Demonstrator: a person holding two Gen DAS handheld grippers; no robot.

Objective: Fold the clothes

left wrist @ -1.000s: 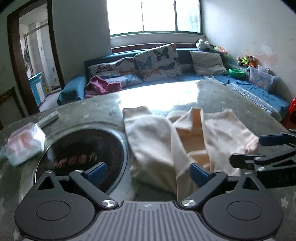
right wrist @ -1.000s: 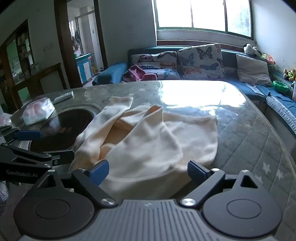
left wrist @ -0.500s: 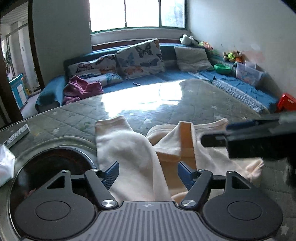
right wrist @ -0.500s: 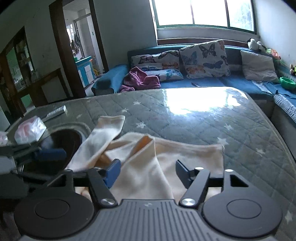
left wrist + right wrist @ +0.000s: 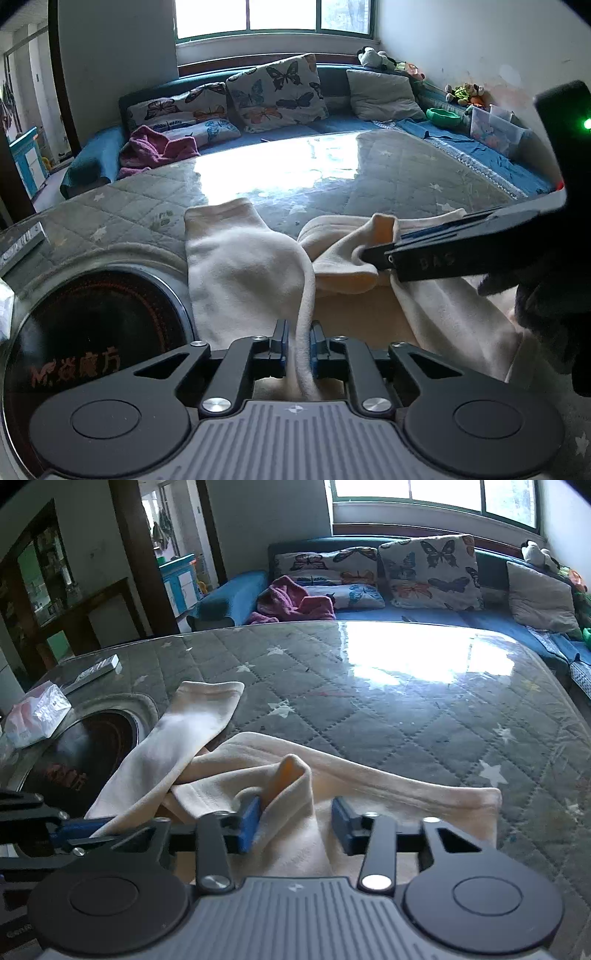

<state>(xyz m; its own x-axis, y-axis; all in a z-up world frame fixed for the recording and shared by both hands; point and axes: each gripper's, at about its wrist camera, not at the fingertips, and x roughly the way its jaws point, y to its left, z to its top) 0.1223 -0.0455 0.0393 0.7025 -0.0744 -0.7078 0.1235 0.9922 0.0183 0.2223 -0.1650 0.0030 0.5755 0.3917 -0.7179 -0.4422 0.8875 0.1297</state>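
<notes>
A cream long-sleeved garment (image 5: 251, 266) lies crumpled on the quilted table (image 5: 406, 177), one sleeve cuff (image 5: 221, 218) pointing away from me. My left gripper (image 5: 297, 343) is shut on a thin raised fold of it at the near edge. My right gripper (image 5: 373, 254) comes in from the right, its tips at a humped fold near the garment's middle. In the right wrist view that gripper (image 5: 297, 825) stands open but narrow around a ridge of the garment (image 5: 369, 786), and the cloth touches its left pad (image 5: 251, 823). The left gripper (image 5: 74, 830) shows at the lower left.
A round dark hotplate (image 5: 92, 332) is set into the table on the left, partly under the garment. A plastic packet (image 5: 37, 716) and a remote (image 5: 96, 672) lie beyond it. A blue sofa (image 5: 369, 125) with butterfly cushions (image 5: 277, 92) and a pink cloth (image 5: 155, 151) runs behind.
The left gripper went from wide open to shut on a fold of the garment. The right gripper moved forward over the cloth and its jaws narrowed around a ridge.
</notes>
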